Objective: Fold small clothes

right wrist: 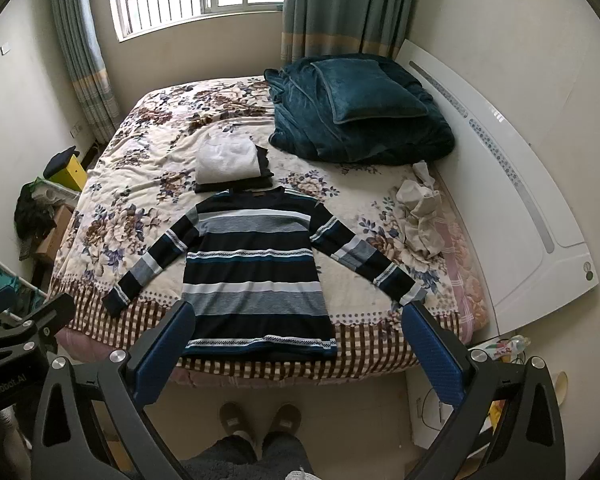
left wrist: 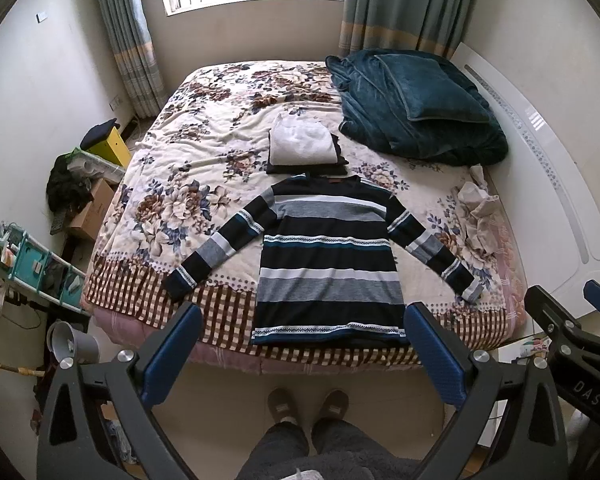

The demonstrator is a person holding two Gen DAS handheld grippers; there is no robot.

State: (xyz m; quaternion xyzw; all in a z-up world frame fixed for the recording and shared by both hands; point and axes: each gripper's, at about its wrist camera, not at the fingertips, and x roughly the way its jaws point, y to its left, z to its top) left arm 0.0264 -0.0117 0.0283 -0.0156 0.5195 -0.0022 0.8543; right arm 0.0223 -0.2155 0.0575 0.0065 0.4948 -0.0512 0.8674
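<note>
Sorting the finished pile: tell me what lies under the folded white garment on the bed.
Under the folded white garment lies a dark folded item, showing only along its right and near edges. The white piece covers the rest, so its type and whether there is more than one layer cannot be seen.

My left gripper [left wrist: 302, 354] and right gripper [right wrist: 296, 354] have matt black frames with shiny metal bolt heads, and their blue finger pads [left wrist: 172, 356] look finely textured, probably rubber or plastic. The striped sweater [left wrist: 328, 256] is a fine matt knit. Beneath it the floral bedspread [left wrist: 204, 160] looks like soft, slightly fuzzy cloth. The teal blanket [left wrist: 416, 108] is plush with a velvety sheen. The white headboard [right wrist: 512, 184] is smooth and glossy.
</note>
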